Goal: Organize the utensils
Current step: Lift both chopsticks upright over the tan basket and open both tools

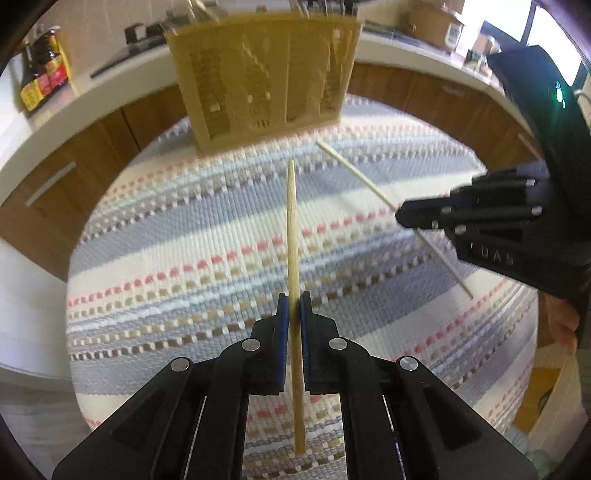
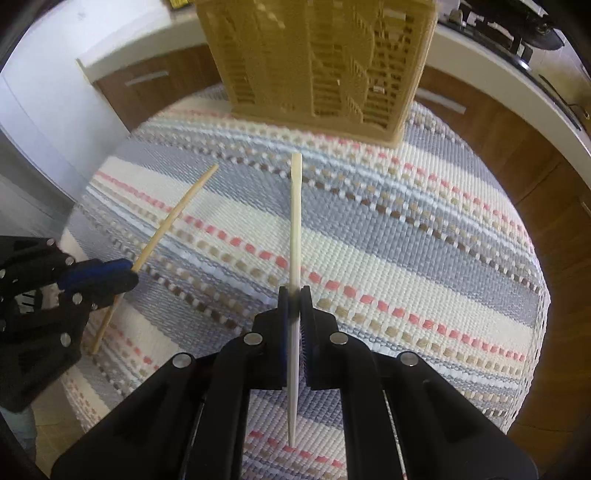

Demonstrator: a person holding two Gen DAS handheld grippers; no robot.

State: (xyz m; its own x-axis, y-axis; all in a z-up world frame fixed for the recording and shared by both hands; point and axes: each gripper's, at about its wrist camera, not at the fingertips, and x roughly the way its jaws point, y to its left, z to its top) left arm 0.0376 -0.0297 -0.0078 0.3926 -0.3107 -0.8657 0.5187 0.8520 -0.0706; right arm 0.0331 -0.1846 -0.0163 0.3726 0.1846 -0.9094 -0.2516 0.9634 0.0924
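Observation:
My left gripper (image 1: 294, 301) is shut on a tan wooden chopstick (image 1: 293, 236) that points forward above the striped mat, toward a beige slatted utensil holder (image 1: 266, 77). My right gripper (image 2: 294, 295) is shut on a paler chopstick (image 2: 295, 221), also pointing at the holder (image 2: 317, 62). In the left wrist view the right gripper (image 1: 402, 216) shows at the right with its chopstick (image 1: 354, 171) running through it. In the right wrist view the left gripper (image 2: 129, 275) shows at the left with its chopstick (image 2: 177, 214).
A round table carries a woven striped mat (image 1: 184, 229). Behind it runs a white counter (image 1: 92, 96) over brown cabinets, with bottles (image 1: 40, 70) at the far left and boxes at the far right. A stove (image 2: 517, 33) is at the back right.

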